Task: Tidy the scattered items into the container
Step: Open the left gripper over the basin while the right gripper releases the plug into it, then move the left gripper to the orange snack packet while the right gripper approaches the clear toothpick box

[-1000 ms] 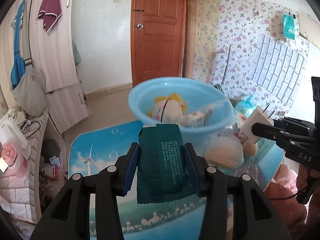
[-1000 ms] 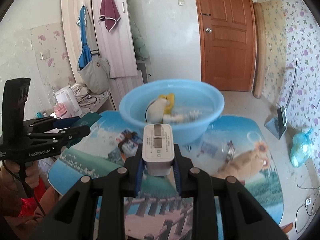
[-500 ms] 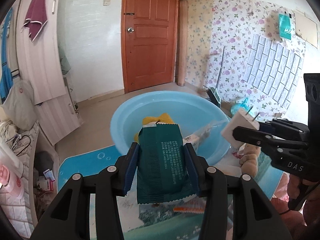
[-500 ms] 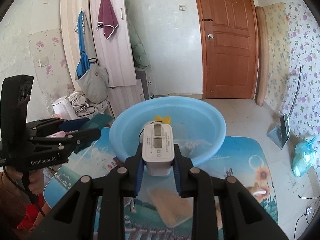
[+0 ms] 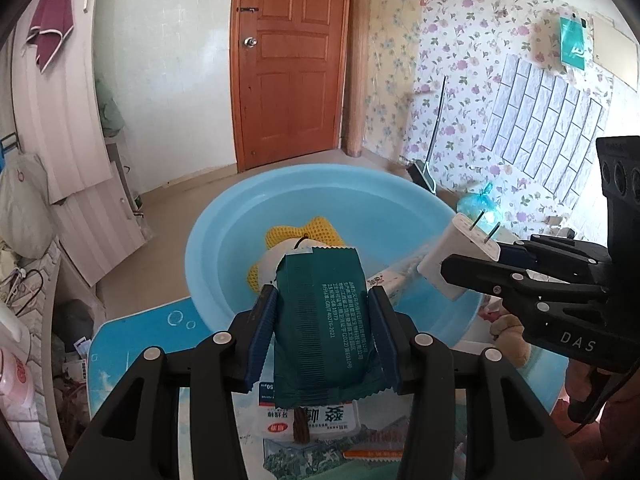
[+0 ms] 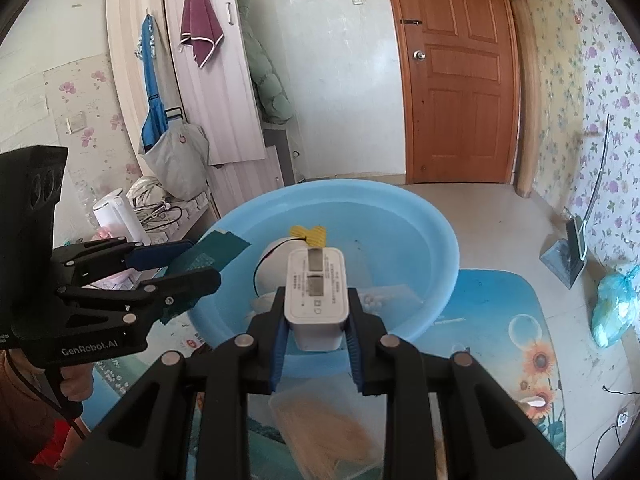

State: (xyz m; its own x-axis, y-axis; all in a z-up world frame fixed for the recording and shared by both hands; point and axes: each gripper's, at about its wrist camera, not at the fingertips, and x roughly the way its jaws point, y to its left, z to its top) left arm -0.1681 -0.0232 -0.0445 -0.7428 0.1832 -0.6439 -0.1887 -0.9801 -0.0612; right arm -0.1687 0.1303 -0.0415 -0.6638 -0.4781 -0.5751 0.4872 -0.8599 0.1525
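A: What is the biggest thing in view?

B: A round light-blue basin (image 5: 224,240) on a table covered by a printed scenic mat (image 6: 516,300). Inside the basin lie a white plush toy with a yellow knitted top (image 5: 304,236) and a long clear wrapped packet (image 6: 390,292).

A: And the grippers?

B: The left gripper (image 5: 322,316) has its blue-padded jaws pressed against both sides of a dark green snack packet (image 5: 324,320), holding it upright just at the near rim of the basin. The right gripper (image 6: 316,318) has its jaws clamped on a white plug adapter (image 6: 316,296), also at the near rim, slightly over the basin. In the left view the adapter's two metal prongs (image 5: 486,226) point upward.

A: What is left outside the basin?

B: On the mat under the left gripper lies a white medicine box with red and green print (image 5: 316,420), and beside it an orange-edged sachet (image 5: 372,454). Below the right gripper sits a clear bag of tan contents (image 6: 324,428). A brown plush toy (image 5: 510,336) lies by the basin's right side, partly hidden.
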